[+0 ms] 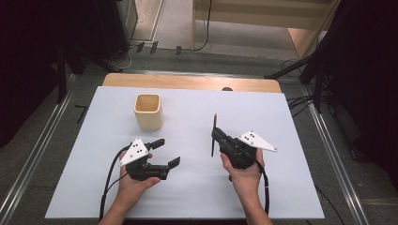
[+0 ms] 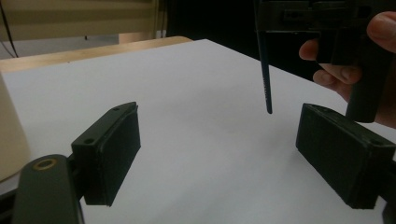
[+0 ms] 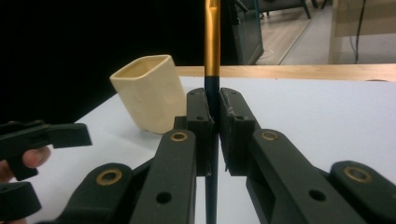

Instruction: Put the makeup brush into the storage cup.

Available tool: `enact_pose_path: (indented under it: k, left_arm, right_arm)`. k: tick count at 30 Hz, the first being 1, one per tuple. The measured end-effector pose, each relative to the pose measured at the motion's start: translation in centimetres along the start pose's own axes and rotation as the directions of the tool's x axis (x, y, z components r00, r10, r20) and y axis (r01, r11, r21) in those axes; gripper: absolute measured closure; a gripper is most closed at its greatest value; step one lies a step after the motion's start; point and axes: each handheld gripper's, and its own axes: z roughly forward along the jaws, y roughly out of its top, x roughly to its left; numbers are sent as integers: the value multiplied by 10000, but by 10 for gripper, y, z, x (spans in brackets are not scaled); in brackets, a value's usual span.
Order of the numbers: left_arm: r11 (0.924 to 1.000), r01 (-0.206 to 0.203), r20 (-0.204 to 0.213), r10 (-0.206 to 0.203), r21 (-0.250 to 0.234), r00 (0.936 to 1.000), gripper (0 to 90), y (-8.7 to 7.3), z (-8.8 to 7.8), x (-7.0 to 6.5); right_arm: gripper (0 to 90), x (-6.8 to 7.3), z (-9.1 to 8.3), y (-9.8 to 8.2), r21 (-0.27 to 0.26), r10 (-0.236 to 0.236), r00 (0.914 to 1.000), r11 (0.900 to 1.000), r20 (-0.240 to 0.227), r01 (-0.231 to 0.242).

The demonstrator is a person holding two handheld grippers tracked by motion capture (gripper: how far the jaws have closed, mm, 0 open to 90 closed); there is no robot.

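High view lays out the whole white table: a cream square cup stands upright toward the far left, the left gripper sits near it on the person's side, and the right gripper is held well apart to the right, pinching a thin dark stick. From above the stick reads only as a dark line running toward the far edge. Left gripper view adds what the overhead cannot: its own two black jaws stand wide apart with bare table between them and nothing in them, the cup's pale wall shows at the far left edge, and farther off the stick hangs point down, its tip clear of the table, below the other gripper in the person's hand. Right gripper view gives the closest look at the grip: the right gripper has its jaws pressed together on the stick, which is dark where it is clamped and orange-gold above, rising upright. The cup stands behind and to the left, and the left gripper shows spread at the left edge.
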Motion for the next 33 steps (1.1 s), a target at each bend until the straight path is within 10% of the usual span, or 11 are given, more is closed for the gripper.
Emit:
enact_pose_path:
  k: [33]
  left_arm:
    - [9986, 363, 1386, -413, 383, 9895, 527, -2, 15, -16]
  right_arm:
    - [844, 61, 16, -17, -56, -299, 9729, 9996, -2292, 294]
